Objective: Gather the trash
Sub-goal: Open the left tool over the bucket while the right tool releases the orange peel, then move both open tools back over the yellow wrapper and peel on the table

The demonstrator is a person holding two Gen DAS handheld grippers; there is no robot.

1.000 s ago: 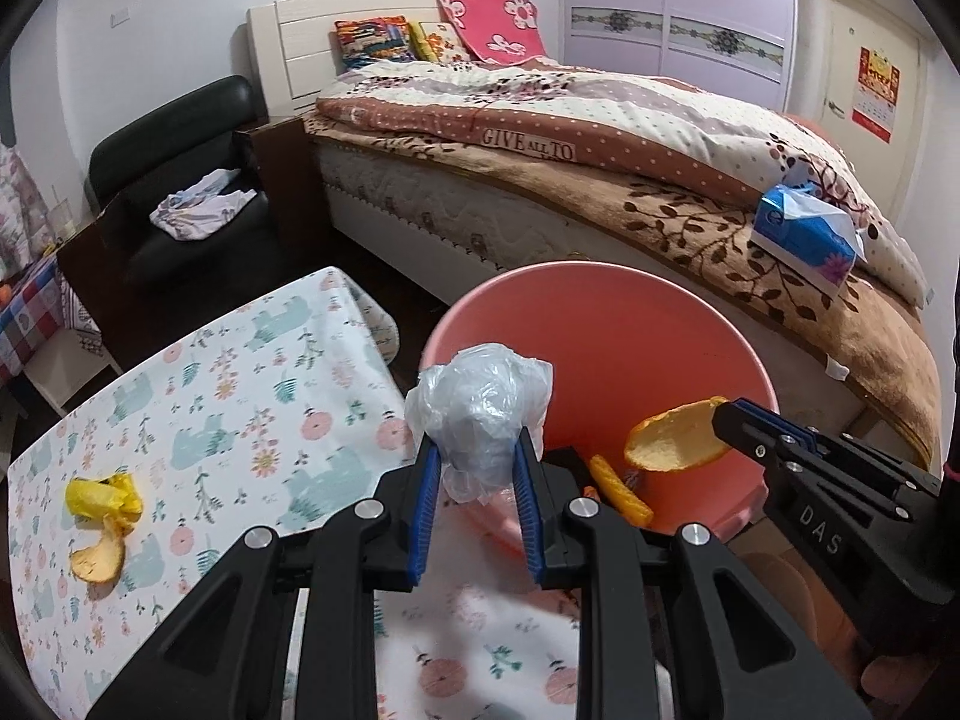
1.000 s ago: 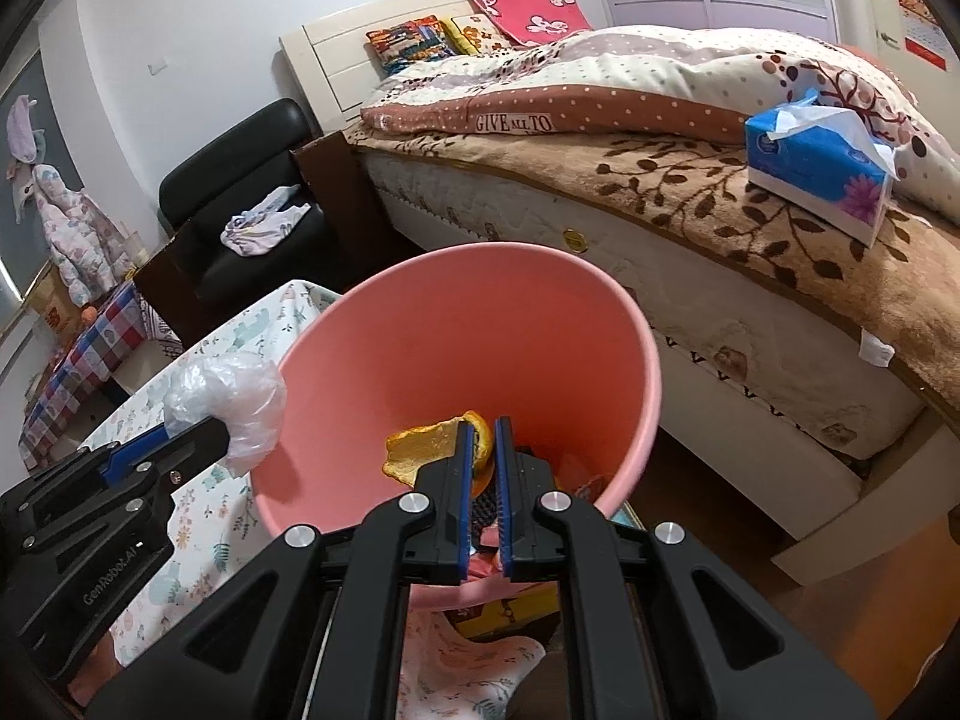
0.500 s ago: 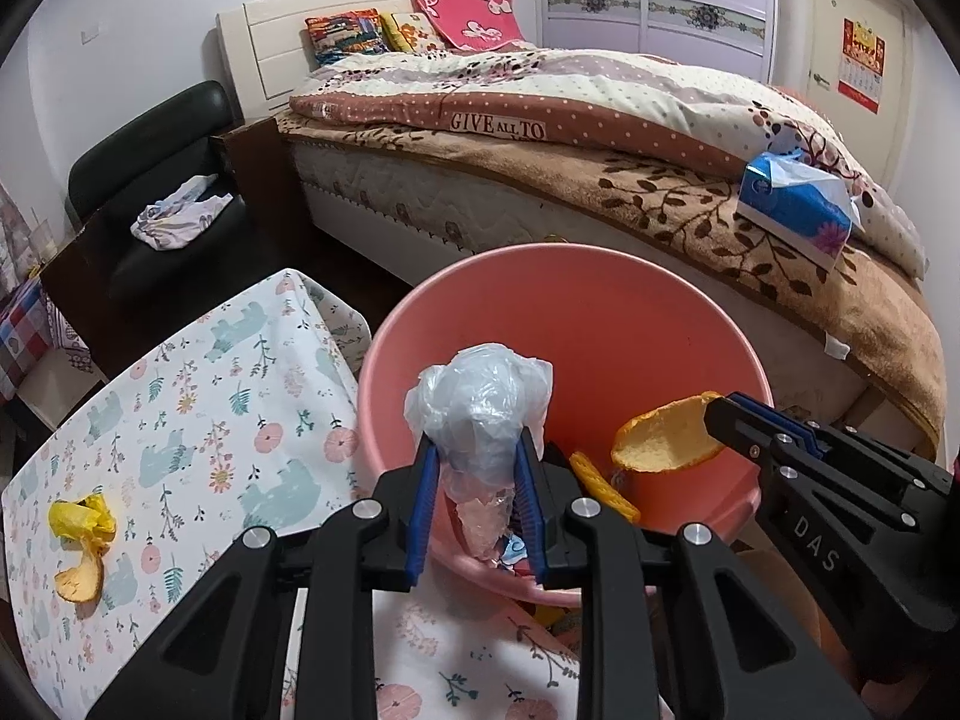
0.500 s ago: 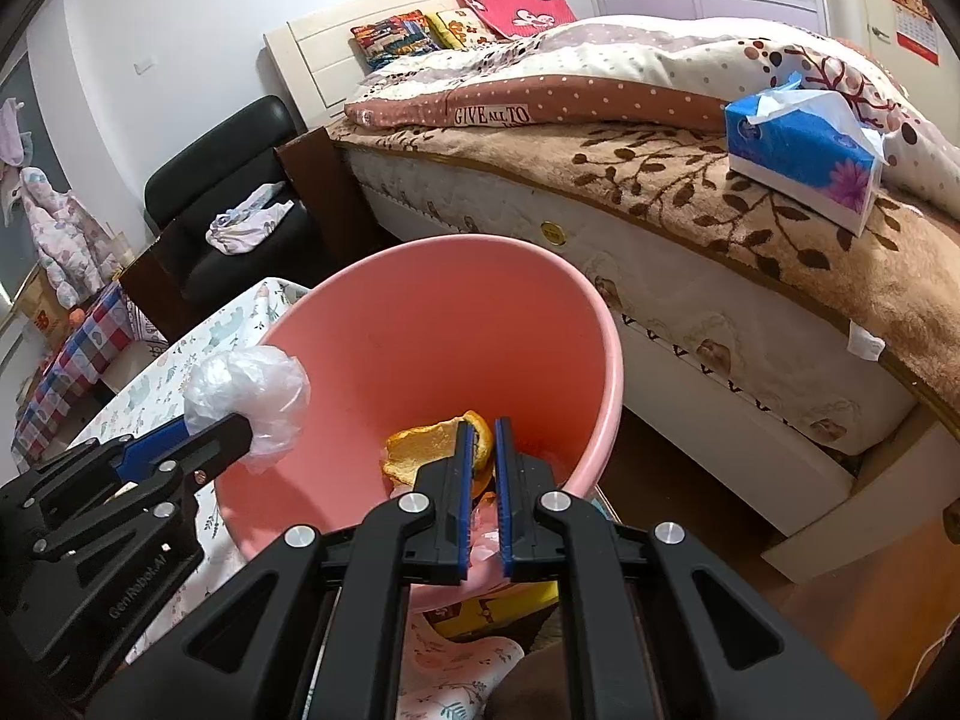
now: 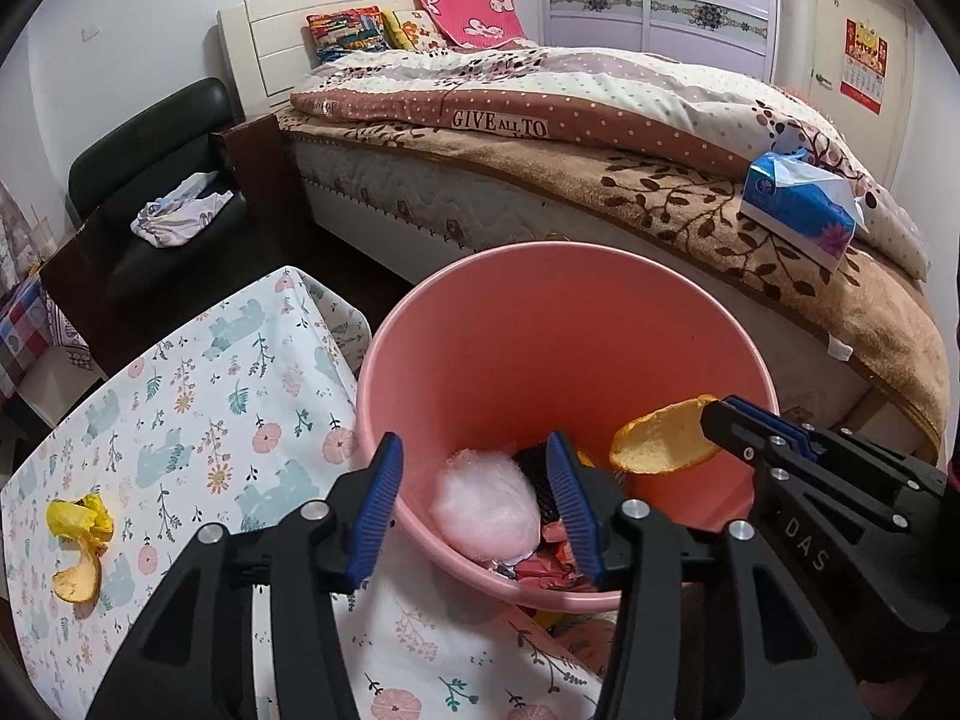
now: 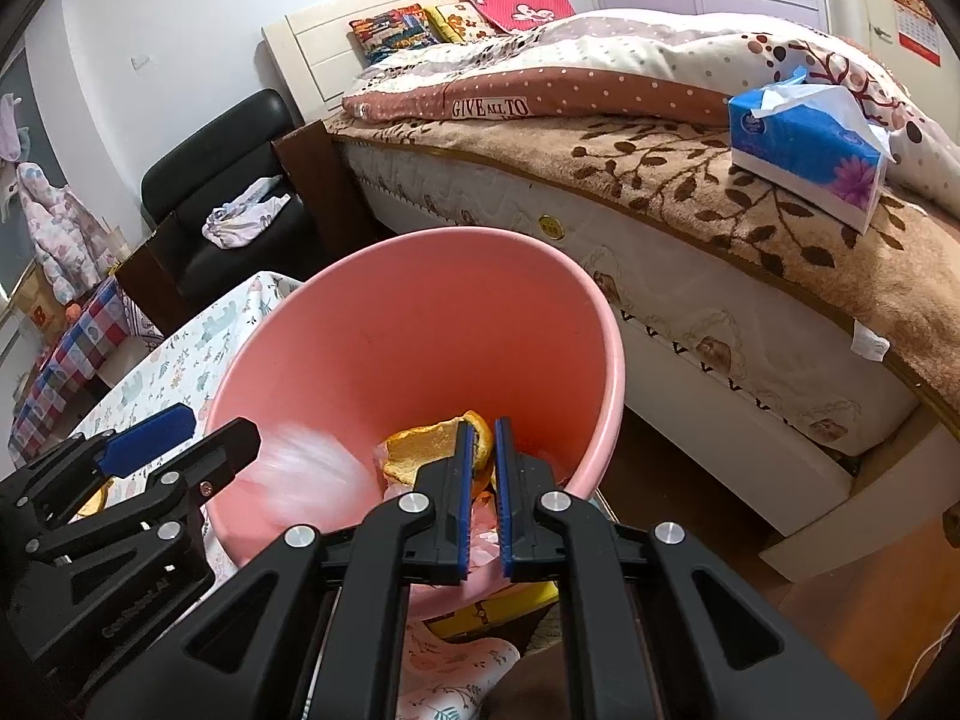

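Left tool [image 5: 474, 504] opening over the pink bin [image 5: 600, 264], nothing gripped; plastic bag [image 5: 486, 507] lies inside. Right tool [image 6: 483, 480] clamps orange peel [image 6: 429, 447] above the bin. Behind the bin, bed quilt [image 5: 540, 96] reads "GIVE ALL TO"; peel scraps [image 5: 75, 546] on desk [image 5: 198, 408] left.

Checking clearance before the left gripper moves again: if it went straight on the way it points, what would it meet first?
Probably the crumpled plastic bag inside the pink bucket, seen between the opening jaws of the left gripper and not gripped. Depth is unclear; the bucket's near rim lies close below that line.
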